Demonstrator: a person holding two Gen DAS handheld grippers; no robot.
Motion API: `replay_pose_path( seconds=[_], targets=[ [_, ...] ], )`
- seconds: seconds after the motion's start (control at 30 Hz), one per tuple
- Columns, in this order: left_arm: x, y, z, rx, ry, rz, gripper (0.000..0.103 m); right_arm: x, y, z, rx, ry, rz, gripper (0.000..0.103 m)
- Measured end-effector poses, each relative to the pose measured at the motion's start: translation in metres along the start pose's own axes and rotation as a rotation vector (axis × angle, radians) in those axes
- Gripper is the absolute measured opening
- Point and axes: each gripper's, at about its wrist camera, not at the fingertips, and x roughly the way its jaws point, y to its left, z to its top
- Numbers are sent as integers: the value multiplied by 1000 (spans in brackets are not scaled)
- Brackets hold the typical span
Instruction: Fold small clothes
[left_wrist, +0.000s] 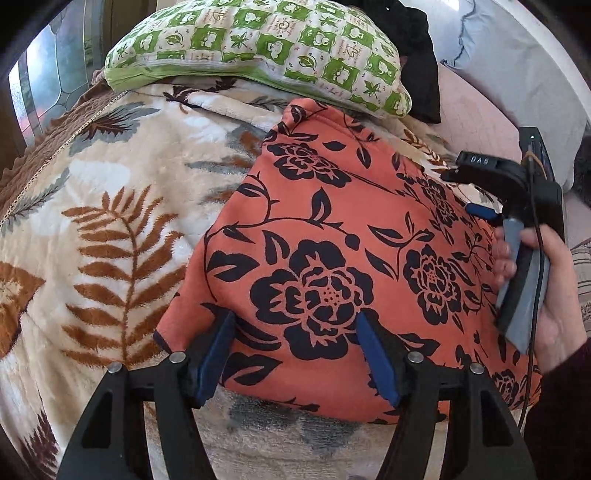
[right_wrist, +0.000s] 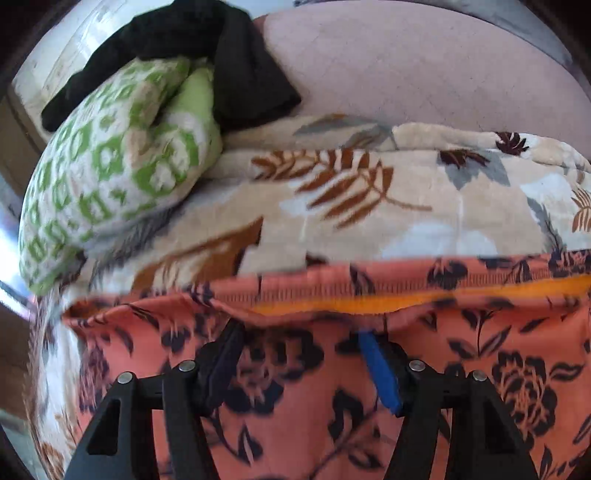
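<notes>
An orange garment with black flowers lies flat on the leaf-patterned blanket. My left gripper is open, its blue pads just over the garment's near part. My right gripper shows in the left wrist view at the garment's right edge, held by a hand. In the right wrist view my right gripper is open over the garment, near its hemmed edge with an orange inner band. Neither gripper holds cloth.
A green-and-white patterned pillow lies at the far side of the blanket, with a black garment beside it. A pink sheet lies beyond. The blanket stretches left of the garment.
</notes>
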Motion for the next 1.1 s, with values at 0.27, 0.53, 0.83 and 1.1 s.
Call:
replay_pose_path(
  seconds=[0.27, 0.53, 0.83, 1.1],
  targets=[
    [-24, 38, 20, -123, -81, -1, 69, -114, -73, -18, 86, -114, 98, 68],
    [-41, 82, 14, -260, -114, 84, 69, -226, -227, -94, 245, -190, 27, 72],
    [-34, 76, 2, -265, -76, 125, 69, -180, -244, -114, 323, -108, 190, 65],
    [-46, 73, 2, -249, -119, 196, 64, -205, -224, -159, 190, -58, -40, 6]
  ],
)
